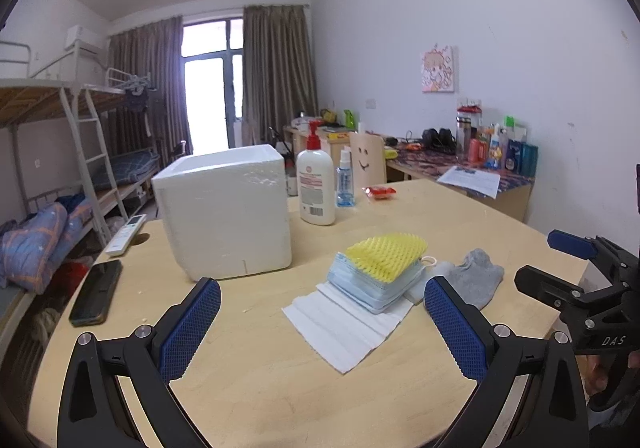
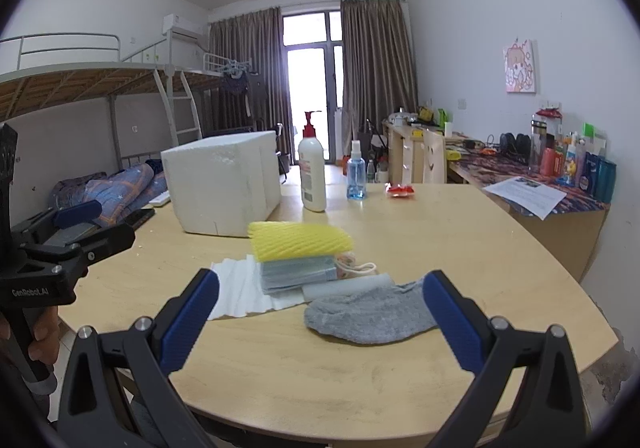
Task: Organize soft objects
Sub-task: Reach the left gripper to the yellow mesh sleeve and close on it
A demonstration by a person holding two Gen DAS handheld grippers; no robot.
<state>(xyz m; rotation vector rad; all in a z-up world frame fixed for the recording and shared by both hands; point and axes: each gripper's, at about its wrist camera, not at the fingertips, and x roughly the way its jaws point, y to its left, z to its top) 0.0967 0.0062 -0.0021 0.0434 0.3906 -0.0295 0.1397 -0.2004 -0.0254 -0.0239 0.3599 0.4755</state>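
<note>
A yellow foam net (image 1: 386,254) (image 2: 300,242) lies on a stack of blue face masks (image 1: 370,286) (image 2: 298,274), which rests on a white paper towel (image 1: 344,322) (image 2: 240,290). A grey sock (image 1: 476,278) (image 2: 368,314) lies to the right of the stack, with a white cloth (image 2: 346,284) and a small drawstring pouch (image 2: 354,264) between them. A white foam box (image 1: 226,212) (image 2: 222,182) stands behind. My left gripper (image 1: 322,328) is open and empty, in front of the paper towel. My right gripper (image 2: 320,322) is open and empty, just in front of the sock.
On the wooden table (image 1: 440,216) stand a lotion pump bottle (image 1: 316,184) (image 2: 312,172), a blue spray bottle (image 1: 345,182) (image 2: 356,172) and a red packet (image 1: 380,192) (image 2: 400,190). A black phone (image 1: 96,292) and a remote (image 1: 126,234) lie at the left edge. Bunk beds stand left.
</note>
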